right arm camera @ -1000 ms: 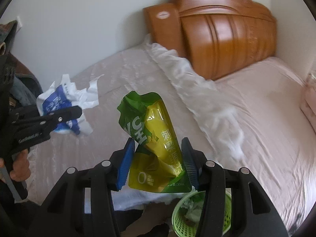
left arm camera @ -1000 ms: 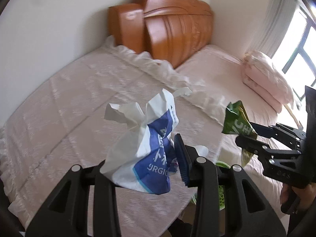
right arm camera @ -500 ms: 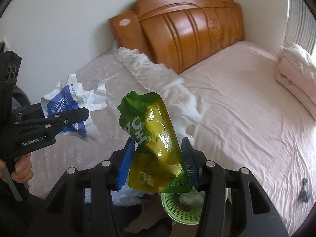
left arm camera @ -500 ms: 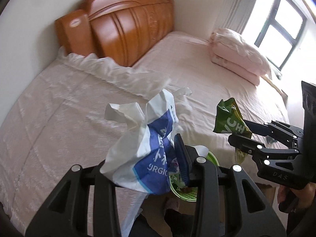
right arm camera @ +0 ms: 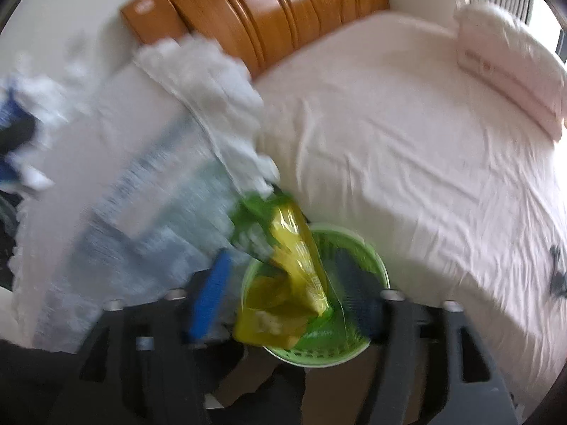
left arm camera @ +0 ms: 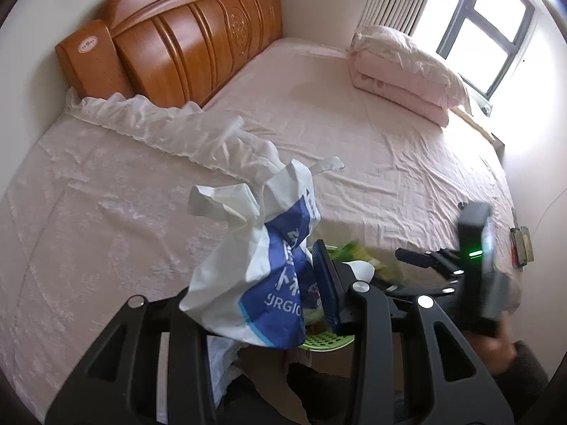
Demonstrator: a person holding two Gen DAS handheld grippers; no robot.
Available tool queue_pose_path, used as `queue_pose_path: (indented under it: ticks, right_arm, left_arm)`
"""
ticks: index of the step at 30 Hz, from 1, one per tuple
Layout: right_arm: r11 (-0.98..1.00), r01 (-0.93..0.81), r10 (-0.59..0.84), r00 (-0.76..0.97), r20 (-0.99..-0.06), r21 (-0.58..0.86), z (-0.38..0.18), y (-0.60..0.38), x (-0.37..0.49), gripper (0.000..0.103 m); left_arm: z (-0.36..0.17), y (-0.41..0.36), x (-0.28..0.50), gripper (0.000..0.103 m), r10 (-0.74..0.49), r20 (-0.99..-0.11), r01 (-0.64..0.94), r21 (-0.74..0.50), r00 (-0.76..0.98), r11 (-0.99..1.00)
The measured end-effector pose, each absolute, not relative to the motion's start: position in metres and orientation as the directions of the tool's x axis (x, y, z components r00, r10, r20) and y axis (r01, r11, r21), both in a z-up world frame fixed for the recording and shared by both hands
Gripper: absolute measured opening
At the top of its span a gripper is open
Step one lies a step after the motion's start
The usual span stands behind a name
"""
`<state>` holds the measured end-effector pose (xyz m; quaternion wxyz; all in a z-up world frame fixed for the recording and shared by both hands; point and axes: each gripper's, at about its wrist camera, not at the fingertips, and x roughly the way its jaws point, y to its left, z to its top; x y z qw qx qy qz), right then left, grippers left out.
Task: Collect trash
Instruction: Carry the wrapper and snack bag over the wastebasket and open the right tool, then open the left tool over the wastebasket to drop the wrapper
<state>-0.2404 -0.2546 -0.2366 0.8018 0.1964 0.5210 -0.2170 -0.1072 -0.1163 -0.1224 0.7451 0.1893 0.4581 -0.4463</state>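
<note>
My left gripper [left arm camera: 283, 283] is shut on a crumpled white and blue plastic bag [left arm camera: 255, 269] and holds it above the bed edge. A green mesh basket [right arm camera: 368, 258] stands on the floor beside the bed; it also shows under the bag in the left wrist view [left arm camera: 329, 341]. In the blurred right wrist view my right gripper [right arm camera: 283, 297] has its jaws spread apart. The green and yellow drink pouch [right arm camera: 294, 269] hangs between them over the basket mouth, touching neither pad that I can see. The right gripper also shows in the left wrist view [left arm camera: 418, 265], low beside the basket.
A pink bed [left arm camera: 354, 134] with a wooden headboard [left arm camera: 177, 46] fills the view. A frilly white coverlet [left arm camera: 106, 191] lies on its near side. Folded pink bedding [left arm camera: 404, 67] sits by the window. A small dark thing [right arm camera: 556, 276] lies on the sheet.
Both grippers swung right and down toward the basket. The right gripper's jaws opened and the pouch is dropping toward the basket. The left gripper still holds the bag.
</note>
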Motion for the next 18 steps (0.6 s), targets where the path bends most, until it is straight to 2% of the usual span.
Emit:
queue_pose_path:
  ticks: [4, 7, 12, 16, 18]
  right_arm:
    - [0.808, 0.585, -0.137, 0.311, -0.941, 0.076, -0.252, -0.267, -0.252, 0.080]
    - [0.787, 0.614, -0.188, 0.337, -0.923, 0.065, -0.231, -0.279, -0.267, 0.093]
    - [0.751, 0.660, -0.302, 0.342, -0.890, -0.002, -0.193, -0.302, -0.295, 0.096]
    - [0.726, 0.686, -0.358, 0.325, -0.875, -0.042, -0.181, -0.315, -0.311, 0.099]
    - [0.715, 0.697, -0.371, 0.313, -0.874, -0.054, -0.180, -0.318, -0.318, 0.100]
  left_arm:
    - [-0.134, -0.131, -0.119, 0.037, -0.471, -0.867, 0.845, -0.122, 0.165, 0.521]
    - [-0.147, -0.145, -0.128, 0.037, -0.454, -0.879, 0.857, -0.116, 0.147, 0.502]
    - [-0.185, -0.172, -0.144, 0.037, -0.411, -0.908, 0.884, -0.122, 0.084, 0.452]
    - [-0.239, -0.198, -0.162, 0.038, -0.343, -0.940, 0.908, -0.143, 0.000, 0.394]
    - [-0.261, -0.206, -0.171, 0.046, -0.308, -0.951, 0.919, -0.138, -0.019, 0.370]
